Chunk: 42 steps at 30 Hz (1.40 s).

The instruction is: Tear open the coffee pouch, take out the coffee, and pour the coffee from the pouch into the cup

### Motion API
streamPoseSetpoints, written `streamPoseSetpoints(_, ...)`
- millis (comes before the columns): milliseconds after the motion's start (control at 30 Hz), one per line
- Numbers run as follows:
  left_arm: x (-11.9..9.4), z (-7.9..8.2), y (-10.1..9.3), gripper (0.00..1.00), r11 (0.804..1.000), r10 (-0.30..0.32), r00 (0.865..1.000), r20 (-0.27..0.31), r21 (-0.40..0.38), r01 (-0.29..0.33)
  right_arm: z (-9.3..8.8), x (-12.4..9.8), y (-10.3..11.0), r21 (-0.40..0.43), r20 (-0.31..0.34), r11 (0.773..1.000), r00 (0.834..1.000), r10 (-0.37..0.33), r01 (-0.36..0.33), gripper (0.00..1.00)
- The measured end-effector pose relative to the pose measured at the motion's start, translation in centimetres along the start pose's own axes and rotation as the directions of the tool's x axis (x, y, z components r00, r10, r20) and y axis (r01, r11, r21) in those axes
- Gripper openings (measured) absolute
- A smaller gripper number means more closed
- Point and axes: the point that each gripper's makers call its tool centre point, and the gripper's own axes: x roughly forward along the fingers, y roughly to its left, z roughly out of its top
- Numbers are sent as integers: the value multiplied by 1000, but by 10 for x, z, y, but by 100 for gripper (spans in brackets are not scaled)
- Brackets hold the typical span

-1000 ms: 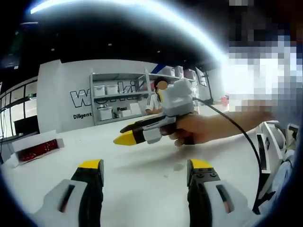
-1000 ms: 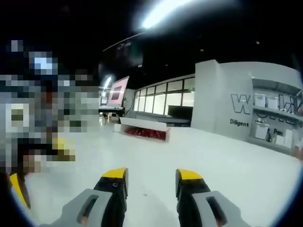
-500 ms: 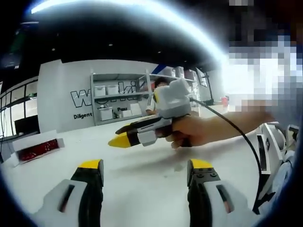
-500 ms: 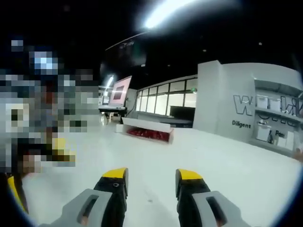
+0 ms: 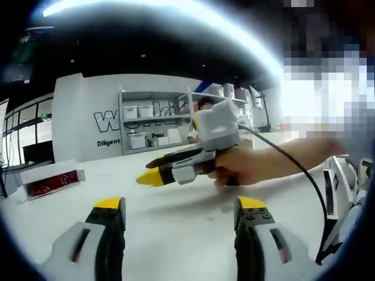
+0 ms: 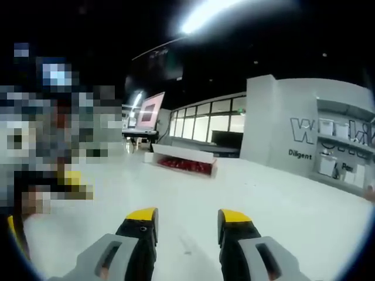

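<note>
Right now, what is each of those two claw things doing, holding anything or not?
Left gripper: jaws open, holding nothing, above the white table.
Right gripper: jaws open, holding nothing.

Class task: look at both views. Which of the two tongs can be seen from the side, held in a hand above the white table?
The right tongs, crossing the left gripper view in a hand. The left tongs show as two jaws from behind.

Bare white table (image 6: 275, 199) ahead; red-filled box (image 6: 184, 161) stands far back, right gripper (image 5: 153, 176) crosses.
</note>
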Motion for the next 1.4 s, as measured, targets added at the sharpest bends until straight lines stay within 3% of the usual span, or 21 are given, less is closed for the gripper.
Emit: streamPoseSetpoints(1400,-2,0,7,77,1000,23,1000,3,-11,-23,6,40,16,6,-4,999,999,38,-38,41)
